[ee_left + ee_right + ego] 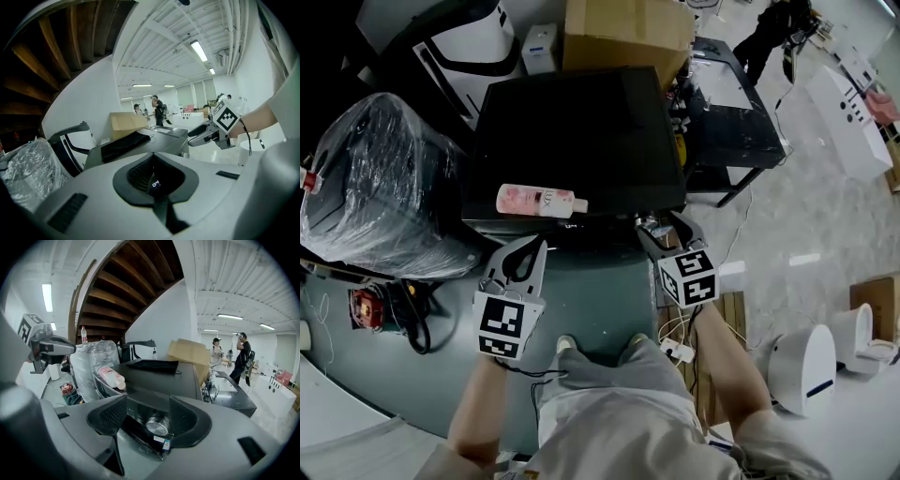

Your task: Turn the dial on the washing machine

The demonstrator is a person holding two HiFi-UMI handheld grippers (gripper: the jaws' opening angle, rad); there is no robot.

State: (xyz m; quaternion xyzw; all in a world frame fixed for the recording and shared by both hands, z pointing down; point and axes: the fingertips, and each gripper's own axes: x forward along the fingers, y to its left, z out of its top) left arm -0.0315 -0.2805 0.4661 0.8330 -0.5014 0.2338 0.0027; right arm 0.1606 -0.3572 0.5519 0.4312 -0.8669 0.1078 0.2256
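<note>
The black washing machine (pixel 581 131) stands in front of me with a pink bottle (pixel 539 201) lying near its front edge. My right gripper (pixel 664 230) is at the machine's front right corner. In the right gripper view it (pixel 147 413) is open, with the silver dial (pixel 158 425) between the two pads and a gap on each side. My left gripper (pixel 525 246) hangs open just below the machine's front, left of centre. Between its jaws (pixel 154 180) a small lit display (pixel 155 183) shows, with nothing held.
A plastic-wrapped appliance (pixel 375 178) stands to the left, with cables and a red device (pixel 370 307) on the floor beside it. A cardboard box (pixel 623 33) sits behind the machine, a black table (pixel 731 112) to its right. White devices (pixel 802 370) stand at lower right.
</note>
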